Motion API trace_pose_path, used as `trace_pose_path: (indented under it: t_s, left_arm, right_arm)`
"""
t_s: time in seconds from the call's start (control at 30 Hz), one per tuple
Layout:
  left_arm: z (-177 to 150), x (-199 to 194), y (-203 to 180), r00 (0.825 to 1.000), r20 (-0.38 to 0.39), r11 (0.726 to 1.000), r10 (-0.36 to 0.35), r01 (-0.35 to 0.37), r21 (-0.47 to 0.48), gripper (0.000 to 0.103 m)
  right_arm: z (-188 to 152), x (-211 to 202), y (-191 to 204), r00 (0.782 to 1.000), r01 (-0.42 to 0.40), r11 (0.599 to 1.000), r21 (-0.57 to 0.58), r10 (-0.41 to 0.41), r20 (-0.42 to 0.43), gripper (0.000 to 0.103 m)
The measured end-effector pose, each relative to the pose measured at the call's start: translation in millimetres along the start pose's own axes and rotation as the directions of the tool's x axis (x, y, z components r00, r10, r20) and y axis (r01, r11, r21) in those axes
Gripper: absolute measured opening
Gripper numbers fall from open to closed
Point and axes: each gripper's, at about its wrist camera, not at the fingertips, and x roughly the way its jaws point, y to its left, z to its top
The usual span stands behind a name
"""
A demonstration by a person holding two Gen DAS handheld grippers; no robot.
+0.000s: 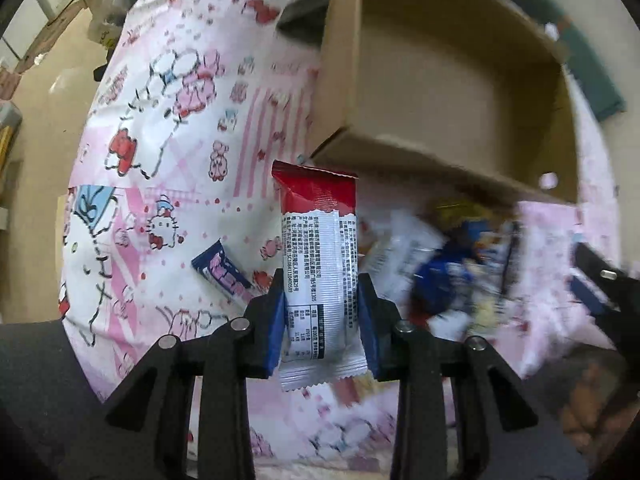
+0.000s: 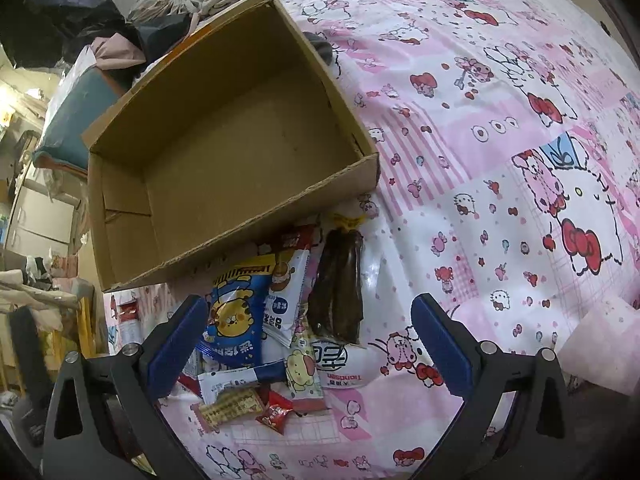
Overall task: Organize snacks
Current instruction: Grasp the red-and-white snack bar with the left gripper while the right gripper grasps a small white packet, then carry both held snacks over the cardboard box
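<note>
My left hand-held gripper (image 1: 322,304) pinches a red-white packet (image 1: 320,264); the right one (image 2: 308,344) is spread; the box (image 2: 240,136) is empty.

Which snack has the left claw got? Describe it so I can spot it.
Start at the open cardboard box on the pink cartoon bedsheet. Just in front of its near wall, the left claw pinches a stick-shaped packet. Unlike the blue neighbours, it is silver-white with a red top.
</note>
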Motion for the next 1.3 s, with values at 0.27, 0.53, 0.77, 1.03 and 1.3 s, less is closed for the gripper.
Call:
trace_pose_path:
  t_s: [0.27,0.53,0.77,1.03,1.3]
  left_arm:
    - [-18,-30,2,0.999,0.028,1.0,-0.022,0.022,-0.01,0.029]
    - [-6,-27,15,0.998,0.038,0.997,-0.047,0.049,-0.054,0.029]
    - [-4,-31,12,0.997,0.048,0.996,-0.062,0.065,-0.056,0.029]
    - [-5,-33,13,0.997,0.06,0.997,-0.053,0.056,-0.055,0.029]
    - [-5,-36,16,0.996,0.087,0.997,-0.031,0.036,-0.062,0.029]
  right_arm:
    - [-25,26,16,0.95,-0.191,0.982,0.01,0.187,-0.249,0.085]
    - [-71,44,88,0.953,-0.053,0.87,-0.49,-0.102,-0.284,0.084]
    - [-99,61,116,0.96,0.072,0.681,-0.729,-0.245,-0.134,0.06]
    - [-73,53,107,0.977,0.038,0.735,-0.677,-0.17,-0.129,0.028]
    - [-18,-12,68,0.981,-0.182,0.894,-0.41,0.137,-0.138,0.019]
